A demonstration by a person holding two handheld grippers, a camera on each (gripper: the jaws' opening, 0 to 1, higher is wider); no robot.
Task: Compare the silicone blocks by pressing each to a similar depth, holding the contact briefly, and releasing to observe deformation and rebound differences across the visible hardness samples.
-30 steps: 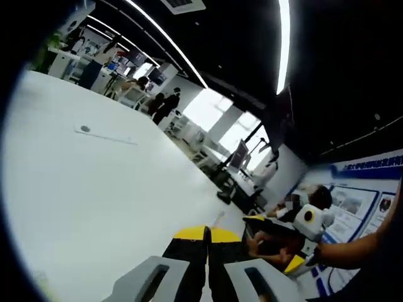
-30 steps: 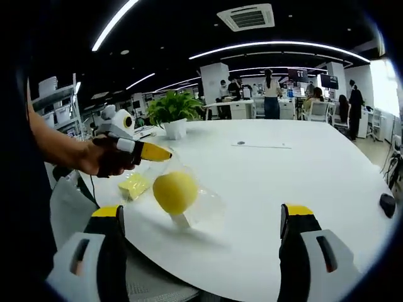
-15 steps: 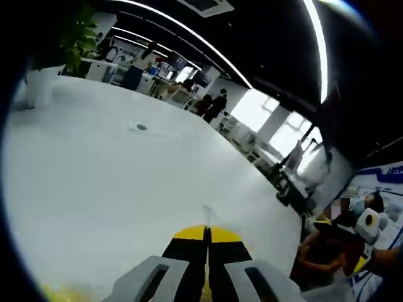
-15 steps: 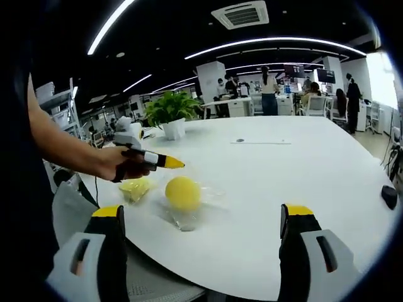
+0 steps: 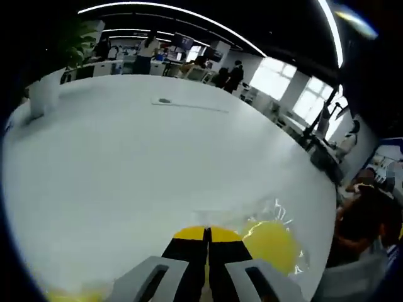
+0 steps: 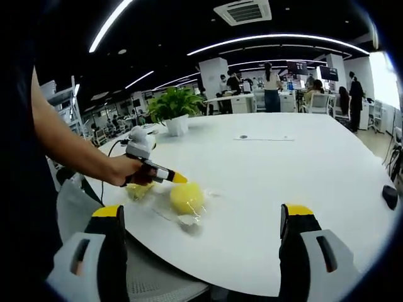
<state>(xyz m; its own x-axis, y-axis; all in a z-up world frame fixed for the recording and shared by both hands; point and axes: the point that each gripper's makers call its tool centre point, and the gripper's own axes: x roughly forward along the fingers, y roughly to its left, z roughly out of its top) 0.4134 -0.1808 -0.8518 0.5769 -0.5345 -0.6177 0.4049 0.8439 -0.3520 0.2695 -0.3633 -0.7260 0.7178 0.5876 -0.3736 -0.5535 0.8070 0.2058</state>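
Observation:
A round yellow silicone sample point(image 6: 187, 197) lies on the white table point(image 6: 283, 170) inside a crinkled clear bag point(image 6: 165, 211). A flatter yellow sample point(image 6: 140, 190) sits just to its left. A person's hand holds my left gripper point(image 6: 178, 178) against the round sample's upper left side, jaws pressed together on the bag's edge. In the left gripper view, the shut left gripper point(image 5: 206, 234) points across the table, with the round sample point(image 5: 271, 245) to its right and the flat sample point(image 5: 69, 294) at the lower left. My right gripper point(image 6: 203, 214) hangs back from the table's near edge, jaws wide apart.
A potted plant point(image 6: 173, 107) stands at the table's far left, also seen as the plant point(image 5: 47, 88) in the left gripper view. A thin strip point(image 6: 259, 138) lies mid-table and a black mouse point(image 6: 388, 196) at the right edge. People and desks fill the room behind.
The left gripper has come down to the table with the bagged round sample, which hung above the table a second ago and now rests on it. The right gripper stayed open.

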